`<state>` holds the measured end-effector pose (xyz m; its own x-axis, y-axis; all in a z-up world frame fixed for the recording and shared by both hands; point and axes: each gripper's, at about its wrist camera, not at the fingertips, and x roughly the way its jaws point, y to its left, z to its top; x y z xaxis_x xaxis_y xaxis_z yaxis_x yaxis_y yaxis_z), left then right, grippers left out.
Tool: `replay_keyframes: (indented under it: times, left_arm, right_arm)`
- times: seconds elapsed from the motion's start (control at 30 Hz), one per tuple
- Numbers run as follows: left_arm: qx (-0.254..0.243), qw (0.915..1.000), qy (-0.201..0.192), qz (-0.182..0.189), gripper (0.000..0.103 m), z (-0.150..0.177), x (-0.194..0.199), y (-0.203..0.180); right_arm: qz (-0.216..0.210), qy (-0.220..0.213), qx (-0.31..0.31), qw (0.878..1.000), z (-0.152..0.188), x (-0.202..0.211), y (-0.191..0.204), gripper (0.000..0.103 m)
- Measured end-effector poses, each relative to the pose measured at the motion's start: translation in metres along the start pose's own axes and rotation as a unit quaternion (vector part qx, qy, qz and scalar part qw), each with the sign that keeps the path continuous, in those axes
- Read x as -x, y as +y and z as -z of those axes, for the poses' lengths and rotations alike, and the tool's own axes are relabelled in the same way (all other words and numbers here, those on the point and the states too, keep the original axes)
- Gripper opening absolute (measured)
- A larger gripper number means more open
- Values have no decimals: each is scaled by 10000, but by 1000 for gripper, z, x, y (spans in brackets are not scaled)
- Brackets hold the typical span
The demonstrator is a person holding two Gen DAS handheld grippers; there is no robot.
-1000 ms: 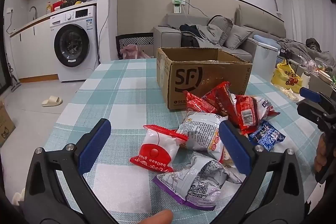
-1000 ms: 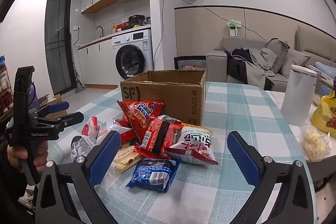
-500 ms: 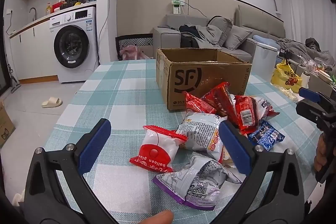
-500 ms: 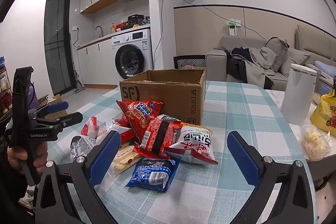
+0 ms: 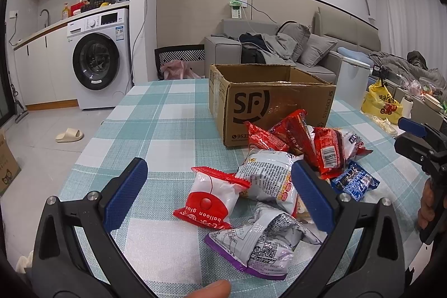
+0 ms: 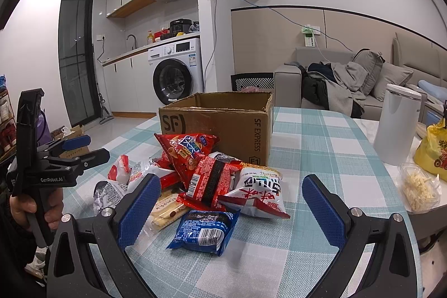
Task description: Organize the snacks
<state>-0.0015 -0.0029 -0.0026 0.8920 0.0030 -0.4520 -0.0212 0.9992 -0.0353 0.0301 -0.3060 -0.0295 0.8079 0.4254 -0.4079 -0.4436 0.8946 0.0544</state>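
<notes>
A pile of snack packets lies on the checked tablecloth (image 5: 156,136) in front of an open cardboard SF box (image 5: 268,99), also in the right wrist view (image 6: 223,124). My left gripper (image 5: 218,194) is open and empty, just above a red and white packet (image 5: 212,200) and a silver and purple packet (image 5: 262,245). My right gripper (image 6: 232,208) is open and empty over a blue packet (image 6: 206,231), with red packets (image 6: 206,175) beyond it. The blue packet also shows in the left wrist view (image 5: 353,180).
A white canister (image 6: 394,122), a yellow bag (image 6: 433,152) and a clear tub of food (image 6: 419,189) stand at the table's right side. A sofa and a washing machine stand beyond the table.
</notes>
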Motion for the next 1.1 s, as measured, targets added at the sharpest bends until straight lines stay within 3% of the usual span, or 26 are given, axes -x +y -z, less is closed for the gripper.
replay_keyframes:
  times: [1.1]
  left_arm:
    - [-6,10000,-5,-2,102,-2,0,0]
  right_arm:
    - [-3,28,-47,10000,0,-2,-1,103]
